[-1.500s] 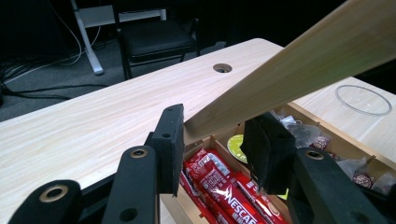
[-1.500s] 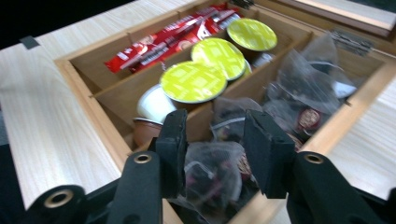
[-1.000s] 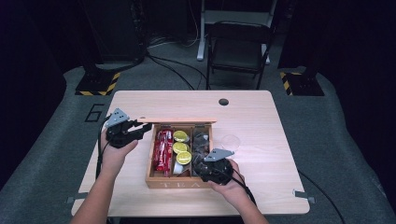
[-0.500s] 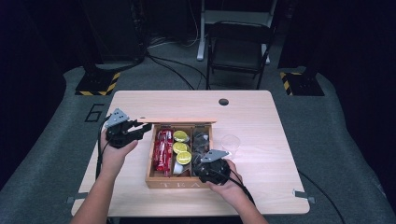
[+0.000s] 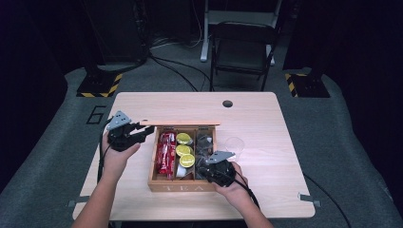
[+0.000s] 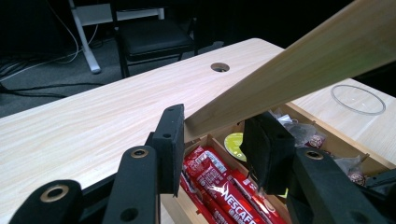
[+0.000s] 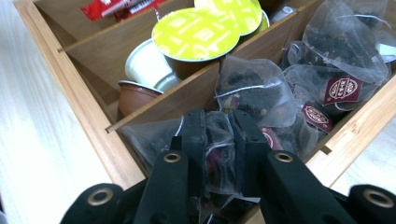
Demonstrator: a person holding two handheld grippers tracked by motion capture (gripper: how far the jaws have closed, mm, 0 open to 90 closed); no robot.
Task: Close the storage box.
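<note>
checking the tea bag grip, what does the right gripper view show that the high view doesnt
Right gripper view: the right gripper has just been closing its jaws, and they pinch a mesh tea bag in the box's tea bag compartment; a brown capsule and a white one sit under the green-lidded capsules.

High view: the left gripper holding up the box lid, a clear glass beside the box, the table.

Both: the wooden box, red sachets, green capsules, tea bags.

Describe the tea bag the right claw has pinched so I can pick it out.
In the wooden box, look in the right-hand compartment of mesh tea bags. It is the bag nearest the front wall, the one squeezed between the right claw pads.
</note>
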